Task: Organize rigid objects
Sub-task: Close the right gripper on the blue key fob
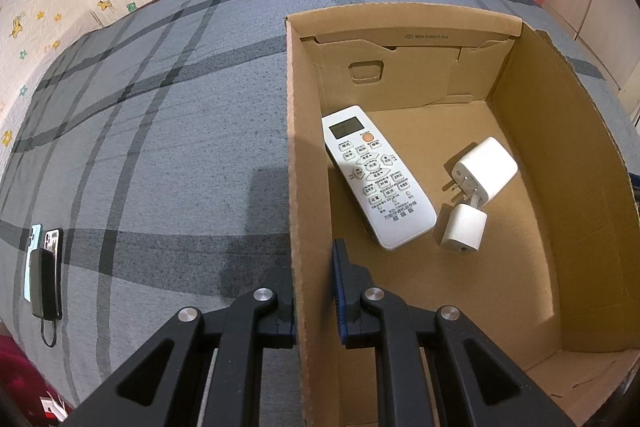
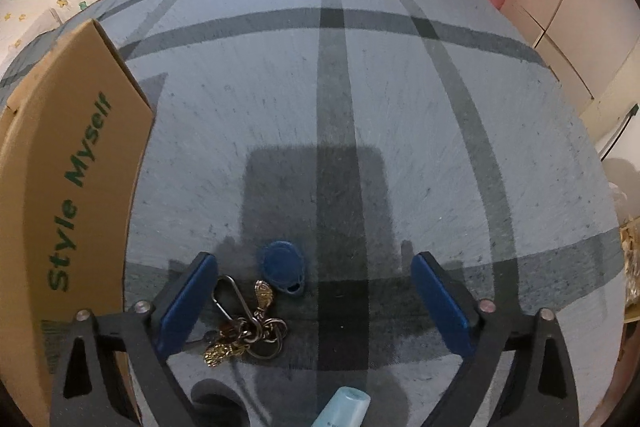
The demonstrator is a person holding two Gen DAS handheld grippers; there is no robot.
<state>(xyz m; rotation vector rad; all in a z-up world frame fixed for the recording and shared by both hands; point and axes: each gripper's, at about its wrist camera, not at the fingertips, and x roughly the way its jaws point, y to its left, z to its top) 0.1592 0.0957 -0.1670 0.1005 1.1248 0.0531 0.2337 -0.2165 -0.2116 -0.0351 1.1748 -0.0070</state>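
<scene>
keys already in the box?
No, the keys lie on the bedspread between the right gripper's open jaws, outside the box.

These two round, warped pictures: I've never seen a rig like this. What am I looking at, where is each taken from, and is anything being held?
A person carries a two-finger tool in each hand, and a wide-angle camera on each tool looks along its fingers.

The left camera shows the left hand-held gripper shut on the side wall of an open brown cardboard box. Inside the box lie a white remote control and two white plug adapters.

The right camera shows the right hand-held gripper open and holding nothing, above a grey checked bedcover. Between its blue fingers lie a blue oval key fob and a bunch of metal key rings. A pale blue tube shows at the bottom edge.
</scene>
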